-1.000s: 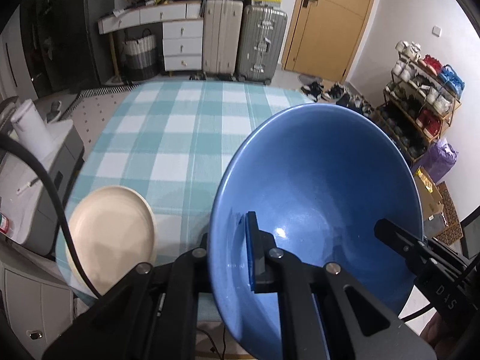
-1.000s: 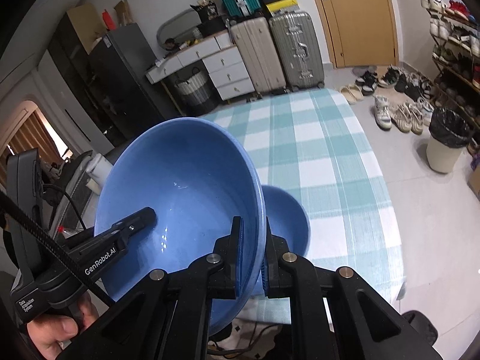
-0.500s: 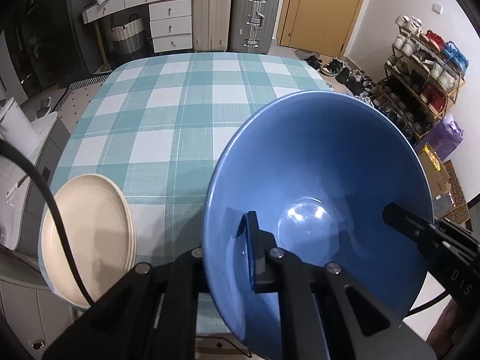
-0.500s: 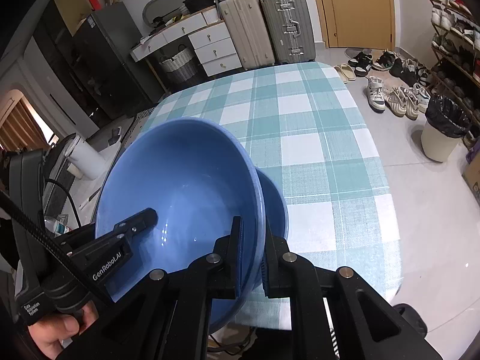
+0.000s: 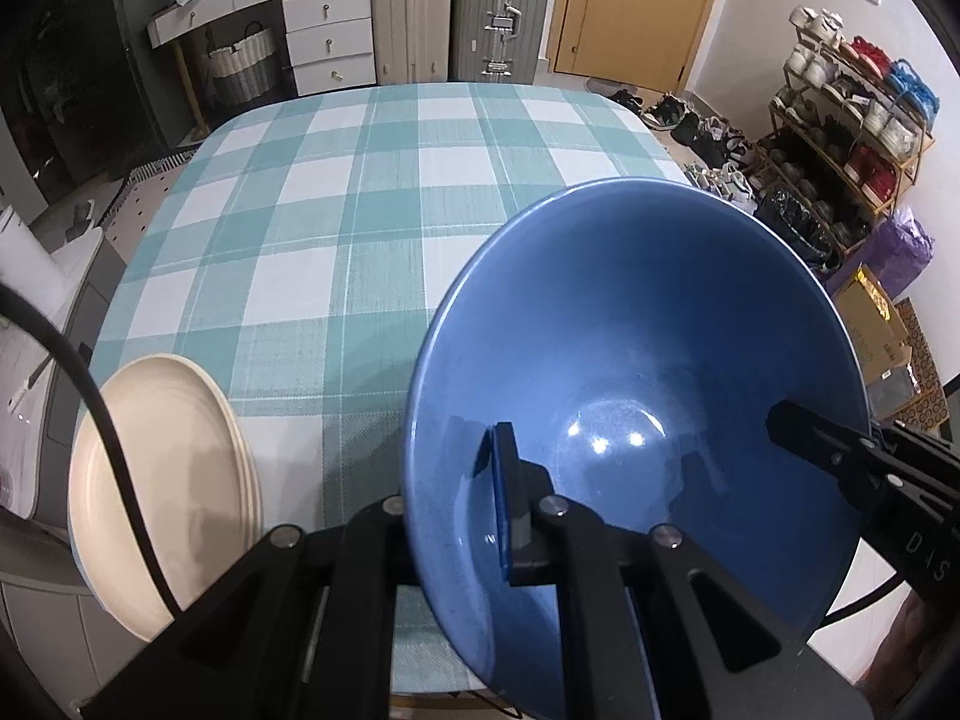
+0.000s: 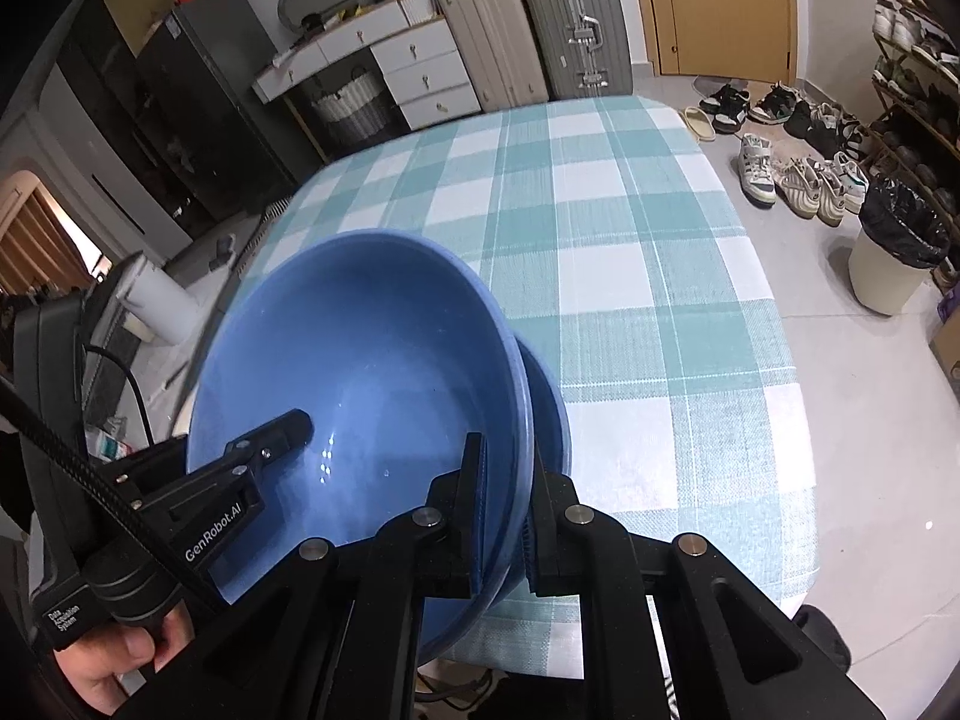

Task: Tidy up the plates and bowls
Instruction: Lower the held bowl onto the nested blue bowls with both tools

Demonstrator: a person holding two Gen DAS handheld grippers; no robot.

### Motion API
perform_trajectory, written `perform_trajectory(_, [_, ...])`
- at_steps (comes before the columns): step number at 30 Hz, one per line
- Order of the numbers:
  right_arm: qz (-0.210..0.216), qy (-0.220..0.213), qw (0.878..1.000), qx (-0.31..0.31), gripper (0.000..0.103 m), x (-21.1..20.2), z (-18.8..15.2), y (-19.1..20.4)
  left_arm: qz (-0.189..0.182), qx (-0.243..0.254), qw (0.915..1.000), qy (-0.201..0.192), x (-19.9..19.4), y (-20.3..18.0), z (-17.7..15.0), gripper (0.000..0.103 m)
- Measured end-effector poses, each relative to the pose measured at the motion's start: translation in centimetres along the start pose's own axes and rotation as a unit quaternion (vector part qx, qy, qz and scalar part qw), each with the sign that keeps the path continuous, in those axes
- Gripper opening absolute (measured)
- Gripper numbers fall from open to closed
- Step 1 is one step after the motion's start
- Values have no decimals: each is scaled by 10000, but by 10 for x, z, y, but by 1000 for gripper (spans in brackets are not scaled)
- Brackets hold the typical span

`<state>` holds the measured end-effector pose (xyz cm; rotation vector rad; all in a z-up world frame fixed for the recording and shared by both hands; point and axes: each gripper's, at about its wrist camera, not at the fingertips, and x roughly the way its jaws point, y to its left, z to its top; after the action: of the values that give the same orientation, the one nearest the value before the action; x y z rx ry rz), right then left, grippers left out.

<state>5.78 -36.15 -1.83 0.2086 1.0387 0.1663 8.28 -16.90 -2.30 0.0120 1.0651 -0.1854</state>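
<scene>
A large blue bowl (image 5: 630, 330) hangs tilted over the near edge of the checked table (image 5: 360, 210), held by both grippers. My left gripper (image 5: 450, 498) is shut on its left rim, one pad inside the bowl and the other behind the wall. My right gripper (image 6: 507, 480) is shut on the opposite rim of the same bowl (image 6: 360, 348). Each gripper shows in the other's view: the right gripper (image 5: 804, 432) and the left gripper (image 6: 270, 438). A second blue bowl (image 6: 552, 408) sits on the table just below, mostly hidden. A stack of cream plates (image 5: 168, 480) lies at the near left corner.
Suitcases (image 5: 456, 12) and white drawers (image 5: 324, 42) stand beyond the table's far end. A shoe rack (image 5: 852, 138) lines the right wall, with shoes (image 6: 798, 180) and a lined bin (image 6: 894, 252) on the floor. A hand (image 6: 114, 660) holds the left gripper.
Both grippers have come down with the big blue bowl between them. It now sits lower over the second bowl, hiding more of it, and the table looks closer.
</scene>
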Motion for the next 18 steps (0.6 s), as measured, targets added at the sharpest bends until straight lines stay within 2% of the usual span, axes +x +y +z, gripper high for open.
perform_trajectory(7, [143,134,9997,155,9,13,3,-10,-28,199,9997,125,9,-1,2,8])
perform_trajectory(12, [16,231,9997,102,9,15,2,-11,-20,396,9988,278,15,-8,3,8])
perform_trajectory(18, [29,281,9995,161,9,17,2,-14,-32,378,9979,533,18,-9,12,8])
